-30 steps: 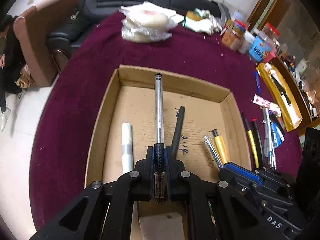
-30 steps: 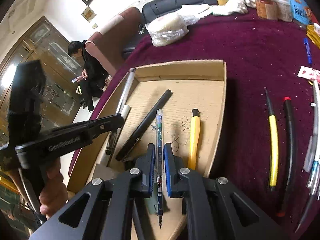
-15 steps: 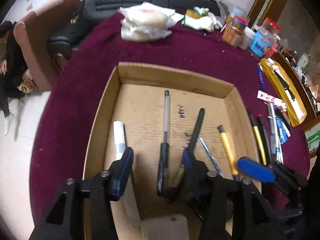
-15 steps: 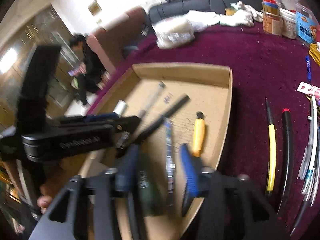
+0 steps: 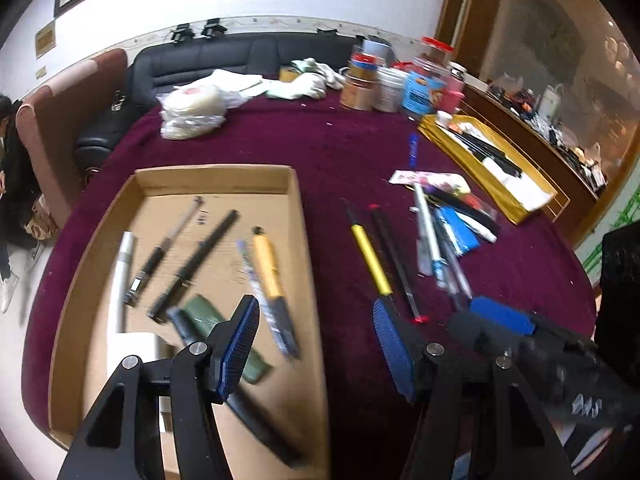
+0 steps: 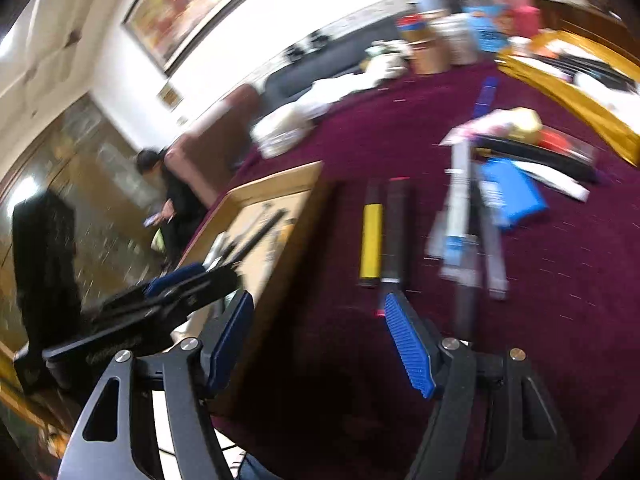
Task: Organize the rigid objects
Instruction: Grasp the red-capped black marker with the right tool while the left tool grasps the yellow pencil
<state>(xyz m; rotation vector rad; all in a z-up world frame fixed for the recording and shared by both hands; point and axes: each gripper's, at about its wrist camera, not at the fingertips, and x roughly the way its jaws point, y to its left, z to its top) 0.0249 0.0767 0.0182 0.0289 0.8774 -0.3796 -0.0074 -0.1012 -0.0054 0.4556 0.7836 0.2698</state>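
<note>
A cardboard tray (image 5: pixel 216 170) on the maroon cloth holds several pens: a clear pen with a black grip (image 5: pixel 160 252), a black pen (image 5: pixel 200 256), a blue-patterned pen (image 5: pixel 250 268) and a fat yellow pen (image 5: pixel 268 272). My left gripper (image 5: pixel 316 316) hangs over the tray's right wall, its jaws opening with nothing between them. The right gripper (image 6: pixel 320 308) hovers over bare cloth right of the tray (image 6: pixel 280 184), jaws also opening and empty. Ahead of both lie a yellow pen (image 5: pixel 370 256) (image 6: pixel 370 240) and a black pen with a red tip (image 5: pixel 394 256) (image 6: pixel 394 236).
A heap of loose pens and a blue card (image 5: pixel 440 240) lies to the right. Behind it is a gold tray (image 5: pixel 492 160). Jars (image 5: pixel 400 80), gloves (image 5: pixel 308 80) and a plastic bag (image 5: pixel 192 108) line the far edge. A person (image 5: pixel 8 160) sits at far left.
Both grippers have let go of their pens, which now lie in the tray. Both have opened wide and swung right, toward the pens on the cloth.
</note>
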